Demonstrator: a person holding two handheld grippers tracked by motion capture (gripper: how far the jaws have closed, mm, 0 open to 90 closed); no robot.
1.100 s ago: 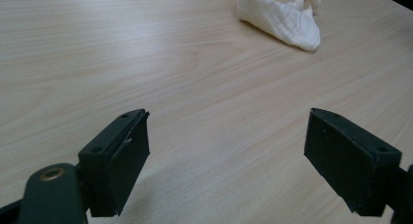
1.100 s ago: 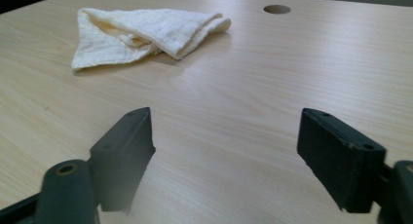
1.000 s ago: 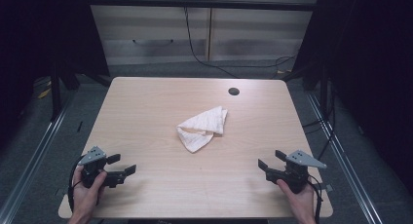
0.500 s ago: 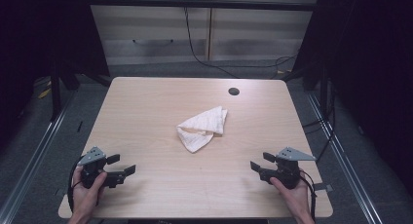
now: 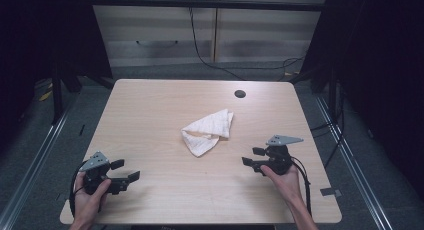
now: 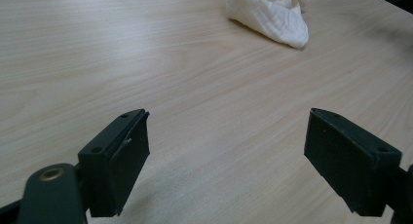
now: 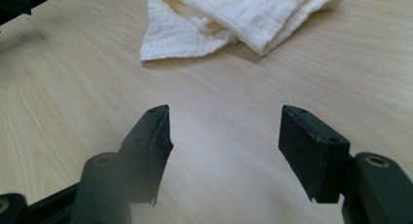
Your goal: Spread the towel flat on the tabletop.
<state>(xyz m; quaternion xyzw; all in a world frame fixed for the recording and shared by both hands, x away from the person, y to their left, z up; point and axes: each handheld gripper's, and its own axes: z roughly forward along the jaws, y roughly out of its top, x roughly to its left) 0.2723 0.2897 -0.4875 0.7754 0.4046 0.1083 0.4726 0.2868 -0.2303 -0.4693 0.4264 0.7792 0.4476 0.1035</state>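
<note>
Right now I have the crumpled white cotton cloth (image 5: 207, 133) lying near the middle of the pale wooden tabletop (image 5: 150, 110), with the small dark round hole (image 5: 240, 94) in the tabletop at about one o'clock from it. My right gripper (image 5: 253, 156) sits at roughly four o'clock from the cloth, near it but apart, its jaws spread wide over bare wood and facing the cloth's near edge (image 7: 234, 19). My left gripper (image 5: 125, 170) is well away at about eight o'clock, by the near left corner, jaws likewise wide apart and holding nothing, the cloth (image 6: 270, 14) far off ahead of it.
</note>
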